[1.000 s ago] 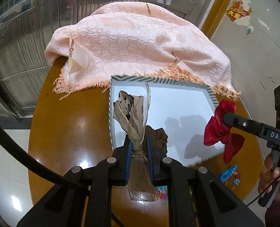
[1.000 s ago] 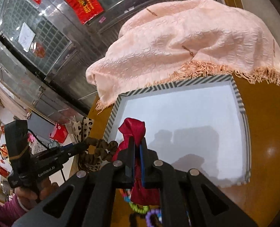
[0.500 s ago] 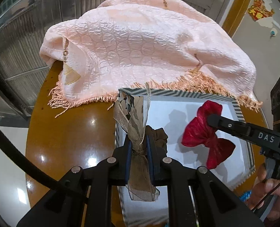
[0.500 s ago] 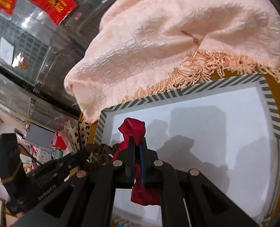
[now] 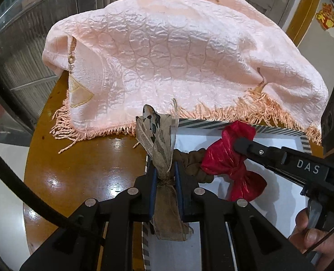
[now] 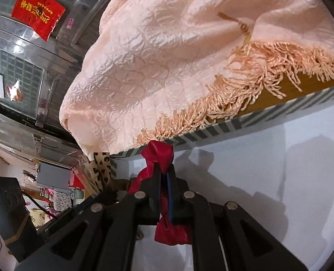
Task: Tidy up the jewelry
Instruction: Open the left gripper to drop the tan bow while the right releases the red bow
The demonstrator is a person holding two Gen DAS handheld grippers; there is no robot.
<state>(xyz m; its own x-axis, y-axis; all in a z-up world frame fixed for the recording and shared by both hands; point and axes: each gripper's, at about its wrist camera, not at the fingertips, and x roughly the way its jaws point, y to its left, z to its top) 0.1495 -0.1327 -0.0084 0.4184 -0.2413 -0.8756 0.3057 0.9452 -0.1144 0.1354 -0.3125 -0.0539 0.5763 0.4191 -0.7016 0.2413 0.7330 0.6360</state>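
My left gripper (image 5: 165, 169) is shut on a beige leopard-print bow scrunchie (image 5: 160, 140), held over the left edge of a white tray with a striped rim (image 5: 277, 128). Its brown scrunchie band (image 5: 193, 160) hangs to the right. My right gripper (image 6: 163, 174) is shut on a red bow (image 6: 160, 155), held above the tray's white floor (image 6: 257, 180) near its far left corner. The red bow also shows in the left wrist view (image 5: 230, 160), pinched by the right gripper (image 5: 237, 143). The leopard bow shows at the left of the right wrist view (image 6: 102, 166).
A pink fringed cloth (image 5: 178, 56) is heaped at the back of the round wooden table (image 5: 83, 158), its fringe overhanging the tray's far rim. Metal shutters and glass stand behind. A hand (image 5: 311, 232) holds the right gripper's handle.
Both grippers have moved forward toward the pink cloth with their bows. The red bow has moved from the tray's right edge to over its far left part, close to the leopard bow.
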